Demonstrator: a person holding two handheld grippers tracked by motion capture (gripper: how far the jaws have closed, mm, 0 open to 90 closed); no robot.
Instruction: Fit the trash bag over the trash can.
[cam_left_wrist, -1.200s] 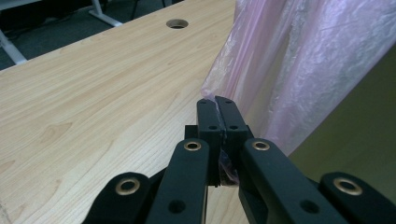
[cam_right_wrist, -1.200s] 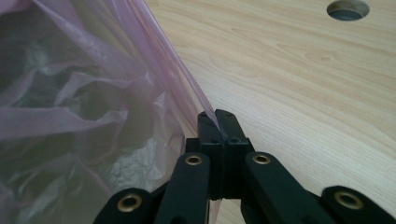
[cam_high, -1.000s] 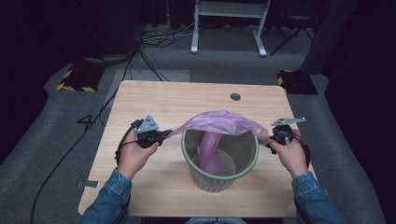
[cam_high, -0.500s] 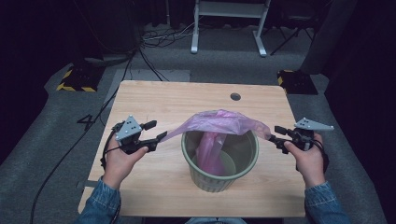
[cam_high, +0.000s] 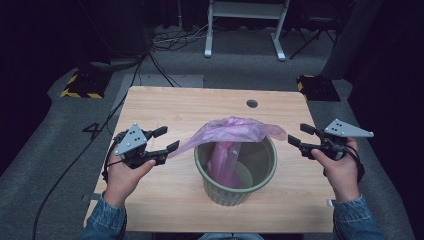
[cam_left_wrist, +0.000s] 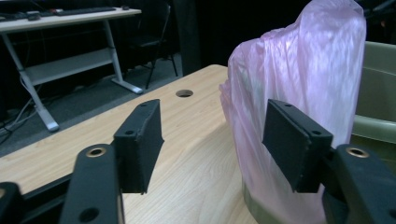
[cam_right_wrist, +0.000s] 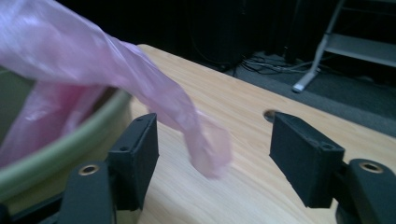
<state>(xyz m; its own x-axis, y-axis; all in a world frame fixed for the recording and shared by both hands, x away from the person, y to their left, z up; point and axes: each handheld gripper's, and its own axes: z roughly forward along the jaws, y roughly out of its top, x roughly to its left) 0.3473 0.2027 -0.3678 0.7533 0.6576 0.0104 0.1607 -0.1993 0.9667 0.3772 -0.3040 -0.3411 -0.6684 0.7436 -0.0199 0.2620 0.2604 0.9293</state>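
Round olive-green plastic waste bin (cam_high: 235, 172): upright on the light wooden table top (cam_high: 200, 107), near the front edge at about 6 o'clock from the table's middle.

Thin translucent pink plastic bag (cam_high: 235, 132): draped across the far rim of the bin, one part hanging down inside, one corner trailing past the rim toward 9 o'clock, another lapping over the rim toward 3 o'clock. In the left gripper view, pink film (cam_left_wrist: 299, 79) standing tall over the bin wall (cam_left_wrist: 378, 70), beyond the jaw on the right side of that view. In the right gripper view, a loose twisted tail of bag (cam_right_wrist: 187, 126) hanging between the two jaws, touching neither pad; green rim (cam_right_wrist: 60, 144) at 9 o'clock.

Left gripper (cam_high: 165, 140): black, two-jawed, held in a hand at 9 o'clock from the bin, pointing toward the bag's trailing corner. Jaws apart, just been closing slightly, nothing clamped.

Right gripper (cam_high: 301, 136): black, grey three-cornered plate on top, held in a hand at 3 o'clock from the bin, just off the rim. Jaws apart, just been opening, nothing clamped.

Small round cable hole (cam_high: 252, 103): in the table top at 12 o'clock from the bin.

White metal desk frame (cam_high: 245, 22): on the grey floor beyond the table.
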